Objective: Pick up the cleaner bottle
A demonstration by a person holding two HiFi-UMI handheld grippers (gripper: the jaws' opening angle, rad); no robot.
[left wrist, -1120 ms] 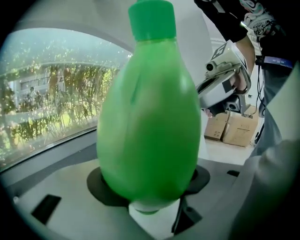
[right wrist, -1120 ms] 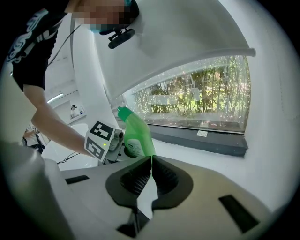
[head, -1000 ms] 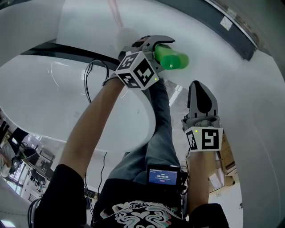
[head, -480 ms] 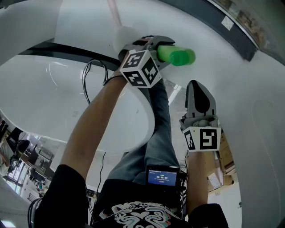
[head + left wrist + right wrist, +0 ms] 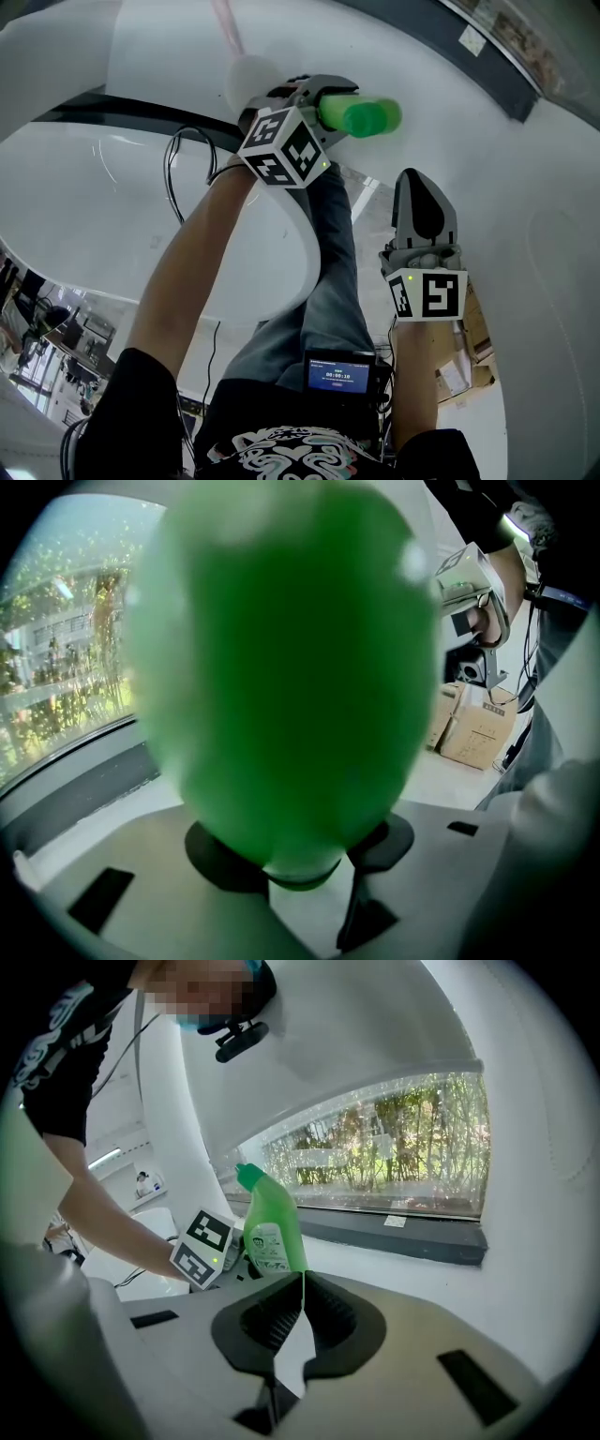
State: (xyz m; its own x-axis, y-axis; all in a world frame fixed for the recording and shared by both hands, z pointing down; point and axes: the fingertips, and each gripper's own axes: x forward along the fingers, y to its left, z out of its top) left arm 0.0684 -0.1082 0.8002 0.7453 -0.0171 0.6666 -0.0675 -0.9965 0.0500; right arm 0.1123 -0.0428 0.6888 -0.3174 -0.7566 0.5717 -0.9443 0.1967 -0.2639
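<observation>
Grey right gripper (image 5: 424, 187) hovers nearest the wearer, its jaws pressed together on nothing; farther ahead, the left gripper (image 5: 325, 94), jaws just closing, pinches the green cleaner bottle (image 5: 364, 116), upright before the window (image 5: 375, 1157).

Bright, even daylight from the window (image 5: 394, 1138) washes the white surfaces. Fisheye bending and dark vignetting mark every edge. The cleaner bottle (image 5: 281, 686) fills the left gripper view, close and blurred.

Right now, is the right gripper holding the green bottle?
No, the right gripper is shut on nothing; the green bottle stands beyond its jaws.
</observation>
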